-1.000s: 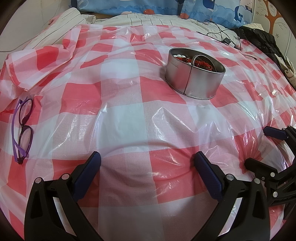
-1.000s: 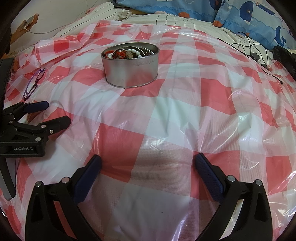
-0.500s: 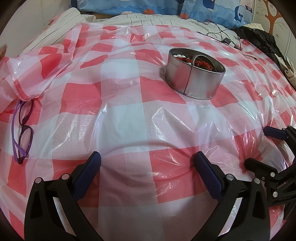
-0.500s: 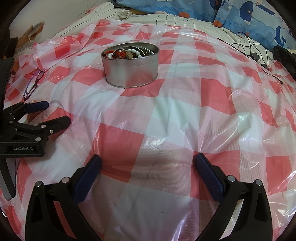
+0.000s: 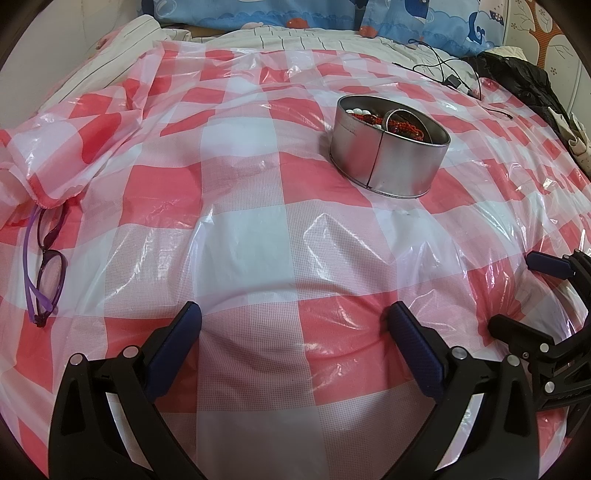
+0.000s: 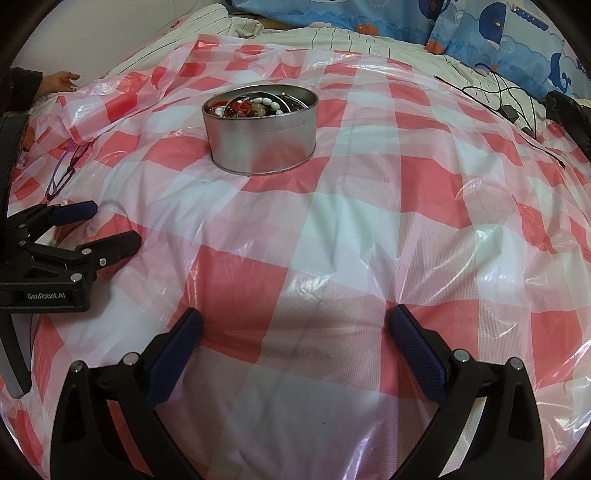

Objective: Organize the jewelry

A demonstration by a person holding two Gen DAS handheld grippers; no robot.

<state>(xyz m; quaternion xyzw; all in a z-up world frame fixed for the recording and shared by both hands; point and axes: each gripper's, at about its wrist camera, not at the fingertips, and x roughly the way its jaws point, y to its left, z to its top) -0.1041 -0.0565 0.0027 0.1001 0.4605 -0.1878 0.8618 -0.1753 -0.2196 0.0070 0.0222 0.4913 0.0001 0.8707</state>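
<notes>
A round silver tin [image 5: 389, 146] stands on the red and white checked plastic sheet [image 5: 258, 236], holding red and white beaded jewelry [image 5: 391, 120]. It also shows in the right wrist view [image 6: 262, 129] with the beads [image 6: 255, 105] inside. My left gripper [image 5: 293, 317] is open and empty, resting low on the sheet well short of the tin. My right gripper [image 6: 295, 321] is open and empty too. The left gripper also shows in the right wrist view [image 6: 110, 227], the right gripper in the left wrist view [image 5: 517, 291].
Purple glasses [image 5: 42, 264] lie on the sheet at the left, partly under a folded corner of it [image 5: 70, 147]. Blue pillows [image 6: 461, 33], a black cable [image 5: 447, 70] and dark clothing [image 5: 524, 81] lie at the back. A person's hand [image 6: 59, 79] is at far left.
The folded corner of the sheet at the left has shifted down over the top of the glasses. Both grippers and the tin have stayed still.
</notes>
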